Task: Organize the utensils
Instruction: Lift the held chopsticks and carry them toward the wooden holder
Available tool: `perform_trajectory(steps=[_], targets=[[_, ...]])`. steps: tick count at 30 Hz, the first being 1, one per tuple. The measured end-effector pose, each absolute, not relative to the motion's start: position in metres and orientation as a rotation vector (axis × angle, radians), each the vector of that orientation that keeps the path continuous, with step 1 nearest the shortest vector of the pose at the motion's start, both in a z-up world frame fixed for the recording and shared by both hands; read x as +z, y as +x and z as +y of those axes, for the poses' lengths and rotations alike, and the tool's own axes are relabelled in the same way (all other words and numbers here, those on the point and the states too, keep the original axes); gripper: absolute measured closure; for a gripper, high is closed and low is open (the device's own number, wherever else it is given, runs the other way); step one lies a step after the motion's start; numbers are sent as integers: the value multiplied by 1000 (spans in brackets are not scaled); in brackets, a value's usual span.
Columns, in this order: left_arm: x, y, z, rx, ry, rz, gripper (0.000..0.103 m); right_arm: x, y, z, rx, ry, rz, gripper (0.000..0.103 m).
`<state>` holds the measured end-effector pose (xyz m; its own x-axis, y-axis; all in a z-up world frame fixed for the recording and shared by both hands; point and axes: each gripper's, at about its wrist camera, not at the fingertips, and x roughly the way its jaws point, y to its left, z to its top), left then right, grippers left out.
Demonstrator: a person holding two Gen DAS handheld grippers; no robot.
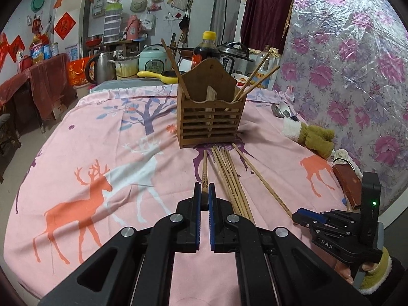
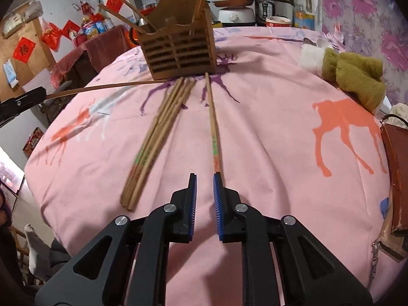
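On pink cloth (image 2: 255, 127), slim wooden chopsticks (image 2: 153, 137), slatted holder (image 2: 178, 53)

Each claw (image 1: 204, 191) (image 2: 204, 181) is black with blue ribbed pads, silver screws behind; possibly a fleecy olive cuff (image 1: 374, 278) behind the right claw.

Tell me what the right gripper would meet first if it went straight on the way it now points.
Probably the single chopstick lying apart from the bundle: its near end sits just ahead of the right gripper, by one of the open, empty jaws. It could instead slip past onto the pink cloth; depth is unclear.
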<state>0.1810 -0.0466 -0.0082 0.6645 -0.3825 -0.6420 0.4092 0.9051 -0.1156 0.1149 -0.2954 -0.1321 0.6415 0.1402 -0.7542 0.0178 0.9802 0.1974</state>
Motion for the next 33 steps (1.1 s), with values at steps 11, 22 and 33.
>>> perform_trajectory(steps=[11,22,33], targets=[[-16,185,-51,-455,44,733,97,-149,125,-292,14,142,927,88],[-8,184,-47,-441,45,710,97,-73,104,-293,39,122,701,97],[40,183,-56,-469,63,607,97,0,114,-297,125,137,523,96]])
